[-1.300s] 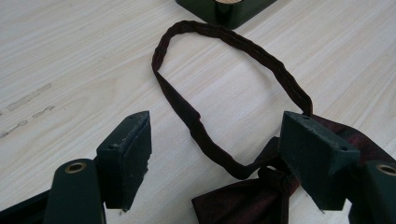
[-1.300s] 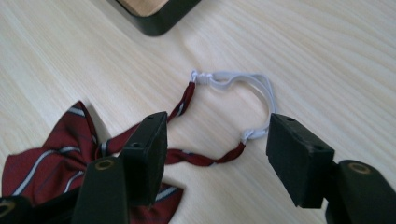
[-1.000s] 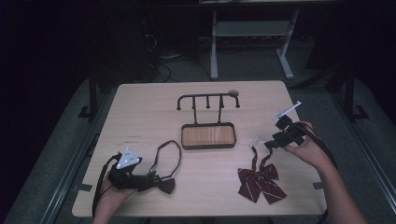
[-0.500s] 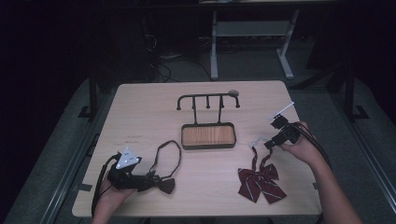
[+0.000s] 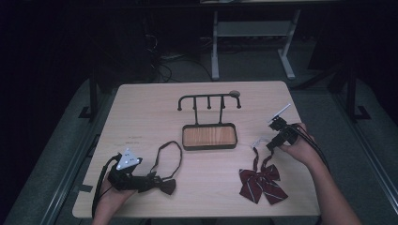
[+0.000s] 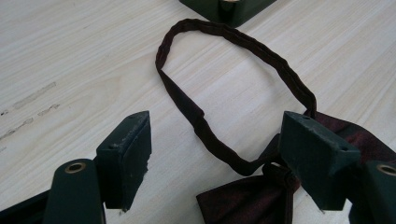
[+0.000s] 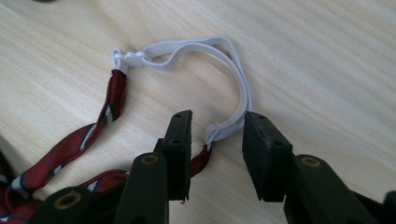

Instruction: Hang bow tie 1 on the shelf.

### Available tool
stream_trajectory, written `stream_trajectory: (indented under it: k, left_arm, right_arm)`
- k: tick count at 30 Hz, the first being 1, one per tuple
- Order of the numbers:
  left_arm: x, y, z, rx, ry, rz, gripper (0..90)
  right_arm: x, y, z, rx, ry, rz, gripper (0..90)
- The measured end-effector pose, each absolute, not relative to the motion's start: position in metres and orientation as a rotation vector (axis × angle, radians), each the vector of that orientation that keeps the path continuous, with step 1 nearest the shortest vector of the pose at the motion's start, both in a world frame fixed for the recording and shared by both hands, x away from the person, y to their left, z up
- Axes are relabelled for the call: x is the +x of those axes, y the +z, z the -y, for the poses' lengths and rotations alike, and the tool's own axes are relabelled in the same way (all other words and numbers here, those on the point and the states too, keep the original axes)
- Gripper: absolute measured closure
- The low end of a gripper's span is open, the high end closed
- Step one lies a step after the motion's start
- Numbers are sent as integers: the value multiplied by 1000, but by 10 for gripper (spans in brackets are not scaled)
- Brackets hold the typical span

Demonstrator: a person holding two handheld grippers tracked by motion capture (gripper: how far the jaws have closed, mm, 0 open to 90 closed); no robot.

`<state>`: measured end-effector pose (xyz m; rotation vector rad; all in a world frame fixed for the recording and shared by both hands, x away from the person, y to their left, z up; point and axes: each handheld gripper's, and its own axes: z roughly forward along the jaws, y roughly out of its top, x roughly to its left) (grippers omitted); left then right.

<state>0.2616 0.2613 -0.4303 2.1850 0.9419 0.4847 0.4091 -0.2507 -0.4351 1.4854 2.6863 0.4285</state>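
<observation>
A dark maroon bow tie (image 5: 165, 185) lies at the near left, its strap loop (image 5: 170, 154) spread on the table. My left gripper (image 5: 151, 179) is open at the bow's knot. In the left gripper view, the strap (image 6: 233, 39) runs between the spread jaws of the left gripper (image 6: 219, 161) and the bow (image 6: 243, 200) lies by the right jaw. A red striped bow tie (image 5: 260, 183) lies at the near right with a white elastic strap (image 5: 259, 140). My right gripper (image 7: 217, 135) is open, its jaws either side of the white elastic (image 7: 233, 100), low over the table.
A black rack with several hooks (image 5: 209, 99) rises from a wood-floored tray (image 5: 209, 125) at the table's middle. A small round disc (image 5: 233, 93) sits behind it. Cables trail from both grippers toward the near edge.
My right gripper has come down and slightly left, onto the white elastic. The left gripper has hardly moved.
</observation>
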Motion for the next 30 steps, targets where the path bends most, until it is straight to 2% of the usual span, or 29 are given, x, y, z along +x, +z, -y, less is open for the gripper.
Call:
stream_trajectory:
  k: [7, 14, 19, 25, 30]
  left_arm:
    - [261, -430, -261, 2184, 486, -941, 260]
    - [261, -430, -262, 2184, 487, -939, 260]
    - [261, -430, -262, 2183, 488, -938, 260]
    - [261, -430, -262, 2180, 487, -939, 260]
    - [261, -429, -262, 2175, 484, -942, 260]
  right_arm:
    - [409, -435, 248, 1482, 412, -2685, 667]
    - [409, -431, 248, 1523, 421, -2667, 584]
    - [409, -433, 245, 1531, 370, -2666, 584]
    - [411, -435, 240, 1523, 332, -2660, 638]
    - [411, -436, 241, 1551, 307, -2631, 612]
